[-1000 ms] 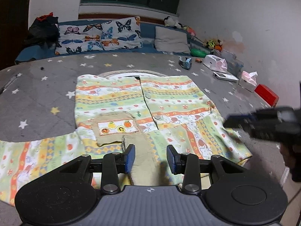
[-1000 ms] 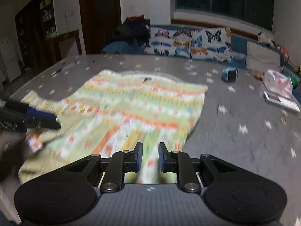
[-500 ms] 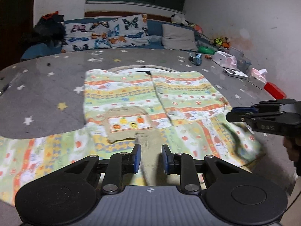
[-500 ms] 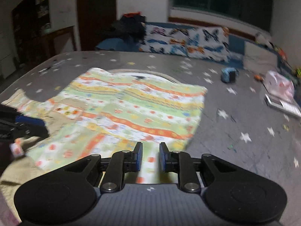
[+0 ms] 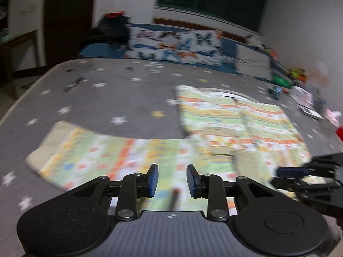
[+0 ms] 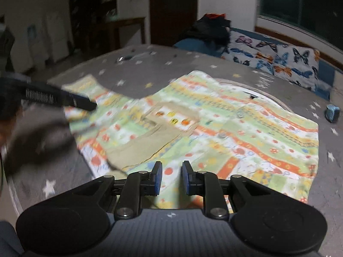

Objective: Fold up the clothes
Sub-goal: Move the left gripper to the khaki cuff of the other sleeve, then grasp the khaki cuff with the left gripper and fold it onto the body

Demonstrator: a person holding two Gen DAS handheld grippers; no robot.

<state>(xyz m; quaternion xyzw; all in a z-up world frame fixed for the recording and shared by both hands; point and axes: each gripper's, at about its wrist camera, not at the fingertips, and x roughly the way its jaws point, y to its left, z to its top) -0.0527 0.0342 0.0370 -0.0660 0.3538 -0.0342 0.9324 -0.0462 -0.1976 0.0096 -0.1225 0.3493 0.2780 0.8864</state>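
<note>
A striped green, orange and white child's shirt [image 5: 231, 120] with a beige chest pocket lies flat on the grey star-patterned cover [image 5: 111, 90]. Its left sleeve [image 5: 92, 150] stretches out to the left; the right sleeve is folded over the front. My left gripper [image 5: 172, 178] is open and empty above the left sleeve near the hem. My right gripper [image 6: 171, 177] is open and empty above the shirt's [image 6: 214, 128] lower edge. The right gripper also shows at the right edge of the left wrist view [image 5: 300, 175]; the left one shows blurred in the right wrist view [image 6: 64, 100].
Butterfly pillows [image 6: 276, 62] and a dark pile of clothes [image 6: 210, 30] lie at the far side. Small items, a tissue pack and a red box [image 5: 338, 131] line the right wall. A blue object [image 6: 332, 113] sits right of the shirt.
My left gripper has swung left, over the spread left sleeve, and opened wider. My right gripper has let go of the right sleeve, now folded over the shirt front, and opened slightly.
</note>
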